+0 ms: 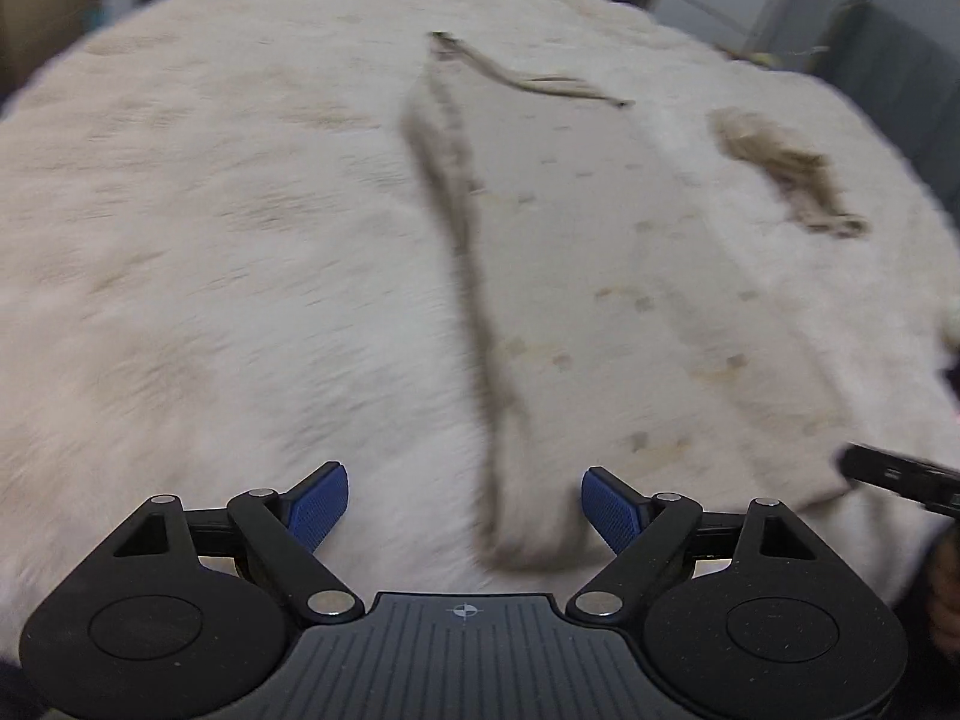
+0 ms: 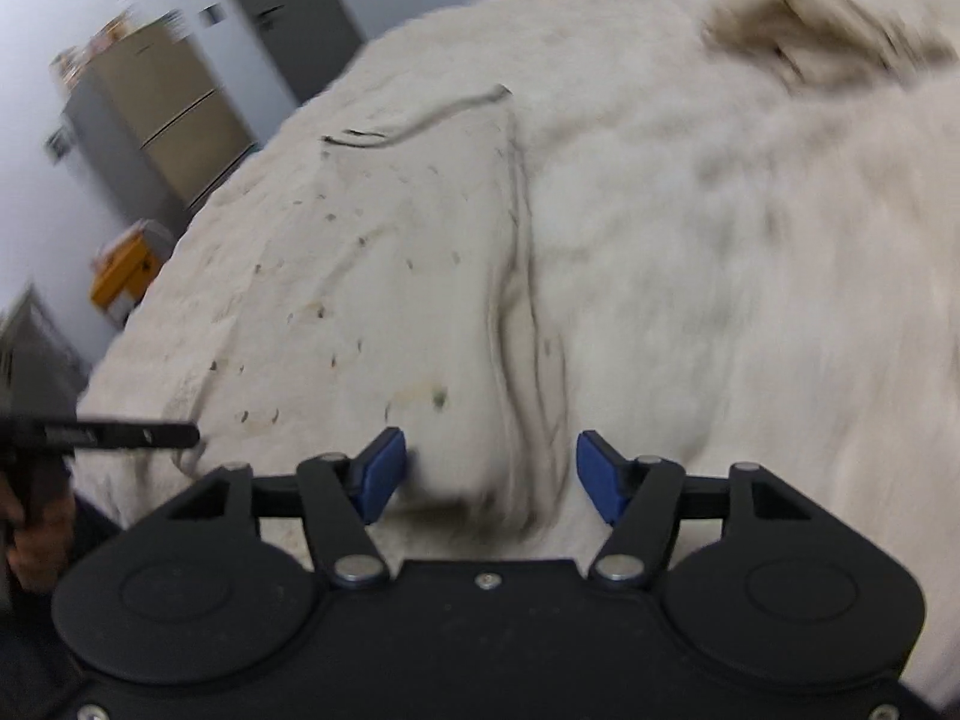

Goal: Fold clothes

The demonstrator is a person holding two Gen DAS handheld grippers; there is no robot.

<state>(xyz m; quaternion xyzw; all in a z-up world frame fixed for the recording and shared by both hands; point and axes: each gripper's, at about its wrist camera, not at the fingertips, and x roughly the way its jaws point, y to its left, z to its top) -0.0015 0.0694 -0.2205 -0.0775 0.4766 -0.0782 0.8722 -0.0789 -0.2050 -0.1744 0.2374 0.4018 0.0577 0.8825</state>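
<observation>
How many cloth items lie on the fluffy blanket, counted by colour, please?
Pale cream garment with small dots, lying flat: 1
Brown-beige crumpled cloth, lying apart from it: 1
Total: 2, both on the fluffy blanket

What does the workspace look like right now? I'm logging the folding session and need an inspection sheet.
Surface: fluffy cream blanket covering the whole work area.
Job's things: pale patterned garment lying flat in a long folded strip, near corners at the grippers.
Clutter: crumpled beige cloth lying apart from the garment.
Grippers: left gripper open, garment's near corner between its fingers, unpinched; right gripper open over the garment's other near corner.
Cables: nothing seen.
Surroundings: beige fridge, yellow box on the floor, grey walls; both views blurred.
</observation>
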